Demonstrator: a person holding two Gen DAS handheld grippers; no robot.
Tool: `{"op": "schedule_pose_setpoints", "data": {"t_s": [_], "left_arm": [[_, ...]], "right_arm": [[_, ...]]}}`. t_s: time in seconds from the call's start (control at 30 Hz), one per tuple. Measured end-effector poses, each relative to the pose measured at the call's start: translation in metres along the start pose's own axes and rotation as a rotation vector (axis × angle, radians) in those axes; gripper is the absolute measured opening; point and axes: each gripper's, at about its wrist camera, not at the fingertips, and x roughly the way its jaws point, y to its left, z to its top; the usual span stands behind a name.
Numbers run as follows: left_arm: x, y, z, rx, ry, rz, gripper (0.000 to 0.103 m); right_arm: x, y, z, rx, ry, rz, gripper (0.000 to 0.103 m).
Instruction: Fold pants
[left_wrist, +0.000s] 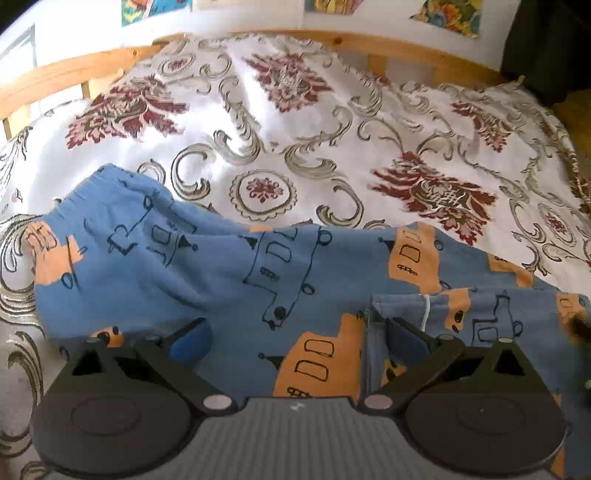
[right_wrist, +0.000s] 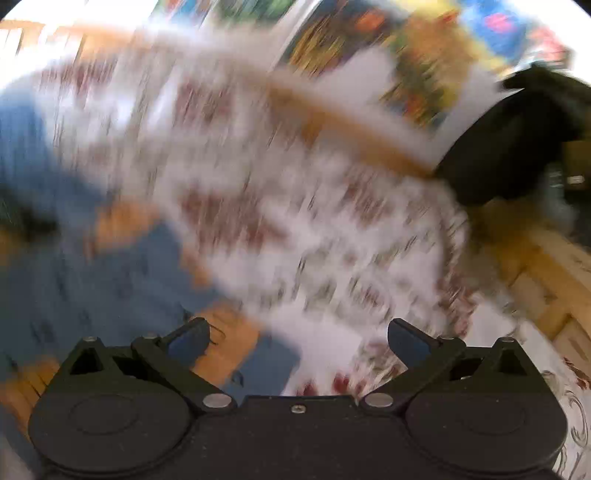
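From the left wrist, the blue pants (left_wrist: 221, 266) with orange truck prints lay spread lengthwise across the patterned bedspread (left_wrist: 295, 122), waistband toward the left and legs running off to the right, apparently laid out so they could be folded. A hemmed edge (left_wrist: 402, 306) of one layer sat doubled over near the lower right. The left tongs (left_wrist: 299, 334) hovered low over the cloth, jaws wide apart, the right pad close beside that hem; whether the pads touched the fabric could not be told, and nothing was gripped. A wooden bed rail (left_wrist: 369, 40) ran behind.

From the right wrist, everything beyond the tool was smeared by motion blur. The pants (right_wrist: 110, 280) showed as a blue and orange mass on the left, the bedspread (right_wrist: 332, 236) filling the right. The right tongs (right_wrist: 299, 336) were spread wide and held nothing, one pad over cloth, the other over the bedspread, probably heading for a leg end
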Motion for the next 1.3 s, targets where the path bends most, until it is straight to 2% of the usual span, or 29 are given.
{"op": "schedule_pose_setpoints", "data": {"t_s": [0.03, 0.13, 0.23, 0.3, 0.4, 0.5, 0.53, 0.6, 0.67, 0.73, 0.83, 0.9, 0.93, 1.0, 1.03, 1.07, 1.13, 1.17, 1.23, 1.3], "left_arm": [[-0.001, 0.001, 0.0, 0.011, 0.004, -0.002, 0.103], [-0.002, 0.004, 0.005, 0.011, 0.028, -0.018, 0.103], [-0.01, 0.01, 0.009, -0.041, 0.065, -0.022, 0.102], [-0.021, 0.011, 0.01, -0.053, 0.096, 0.003, 0.102], [-0.043, 0.006, 0.001, 0.002, 0.105, 0.009, 0.103], [-0.043, -0.008, -0.024, 0.147, 0.136, 0.065, 0.103], [-0.042, -0.01, -0.03, 0.164, 0.114, 0.068, 0.103], [-0.046, -0.01, -0.033, 0.157, 0.089, 0.079, 0.103], [-0.052, -0.009, -0.028, 0.136, 0.125, 0.082, 0.102], [-0.059, -0.002, -0.025, 0.1, 0.17, 0.073, 0.102], [-0.08, 0.022, -0.022, 0.065, 0.208, 0.015, 0.103], [-0.088, 0.039, -0.017, 0.148, 0.154, 0.019, 0.103], [-0.092, 0.047, -0.014, 0.218, 0.1, 0.05, 0.103], [-0.096, 0.058, -0.011, 0.336, -0.042, 0.131, 0.103], [-0.096, 0.065, -0.01, 0.363, -0.108, 0.185, 0.103], [-0.094, 0.076, -0.008, 0.35, -0.168, 0.225, 0.103], [-0.088, 0.094, 0.0, 0.242, -0.21, 0.247, 0.103], [-0.082, 0.104, 0.008, 0.134, -0.198, 0.241, 0.103], [-0.07, 0.118, 0.02, -0.014, -0.167, 0.179, 0.102], [-0.062, 0.117, 0.022, -0.017, -0.182, 0.136, 0.102]], "right_arm": [[0.007, -0.003, -0.006, -0.004, 0.021, -0.006, 0.102], [0.001, -0.027, -0.017, 0.107, -0.001, -0.011, 0.102], [-0.025, -0.043, -0.018, 0.18, -0.011, -0.051, 0.102], [-0.054, -0.044, -0.02, 0.199, -0.044, -0.018, 0.102], [-0.084, -0.024, -0.028, 0.132, -0.063, 0.03, 0.102], [-0.073, 0.011, -0.046, -0.062, 0.039, -0.019, 0.102], [-0.072, 0.016, -0.052, -0.098, 0.046, -0.027, 0.102], [-0.079, 0.016, -0.056, -0.089, 0.016, -0.046, 0.102], [-0.09, 0.011, -0.054, -0.053, 0.007, -0.061, 0.102], [-0.104, 0.006, -0.051, -0.011, -0.045, -0.084, 0.102], [-0.109, 0.011, -0.047, -0.012, -0.085, -0.095, 0.102], [-0.103, 0.02, -0.046, -0.056, -0.064, -0.101, 0.102], [-0.104, 0.026, -0.047, -0.078, -0.076, -0.121, 0.102], [-0.112, 0.032, -0.045, -0.087, -0.143, -0.165, 0.102], [-0.119, 0.033, -0.042, -0.078, -0.195, -0.174, 0.102], [-0.124, 0.033, -0.037, -0.07, -0.233, -0.17, 0.102], [-0.129, 0.035, -0.024, -0.061, -0.296, -0.144, 0.102], [-0.13, 0.037, -0.018, -0.06, -0.316, -0.127, 0.102], [-0.127, 0.043, -0.005, -0.066, -0.325, -0.082, 0.102], [-0.119, 0.051, 0.004, -0.067, -0.302, -0.037, 0.102]]}}
